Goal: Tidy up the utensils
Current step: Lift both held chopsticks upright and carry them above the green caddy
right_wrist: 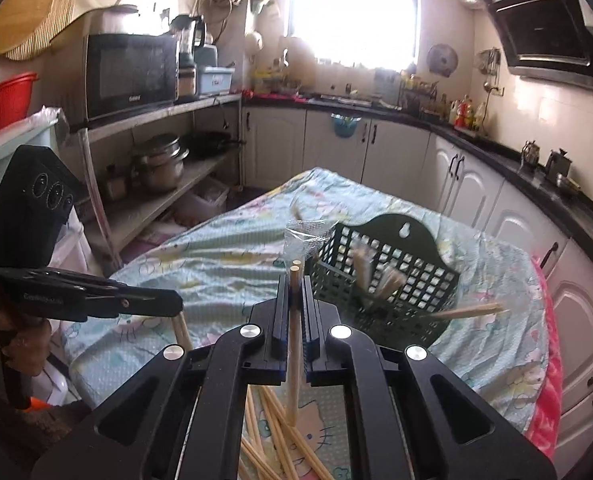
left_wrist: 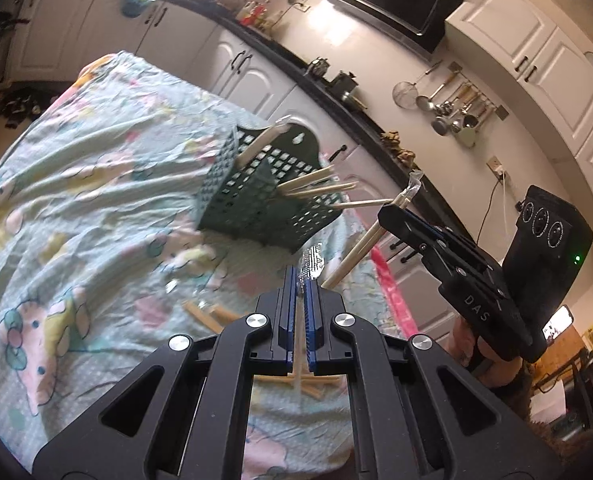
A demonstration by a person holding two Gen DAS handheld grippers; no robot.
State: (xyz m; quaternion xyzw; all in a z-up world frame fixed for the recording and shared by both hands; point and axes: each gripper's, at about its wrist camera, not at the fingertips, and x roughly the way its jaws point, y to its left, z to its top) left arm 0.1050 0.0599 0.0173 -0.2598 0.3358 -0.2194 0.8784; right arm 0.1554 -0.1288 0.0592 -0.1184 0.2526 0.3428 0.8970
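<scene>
Chopsticks fill both my grippers. My left gripper (left_wrist: 301, 280) is clenched on a plastic-wrapped pair (left_wrist: 311, 264); my right gripper (right_wrist: 296, 282) grips another wrapped pair of chopsticks (right_wrist: 294, 344) standing upright between its pads. Beyond them on the patterned cloth (right_wrist: 224, 256) sits the green basket (right_wrist: 392, 280), several chopsticks poking out. Loose chopsticks (right_wrist: 276, 436) lie near, under my right gripper.

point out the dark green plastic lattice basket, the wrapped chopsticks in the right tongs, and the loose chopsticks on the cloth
dark green plastic lattice basket (right_wrist: 392, 292): right wrist view, front wall
wrapped chopsticks (right_wrist: 295, 344): right wrist view, shaft
loose chopsticks (right_wrist: 280, 432): right wrist view, pile middle
</scene>
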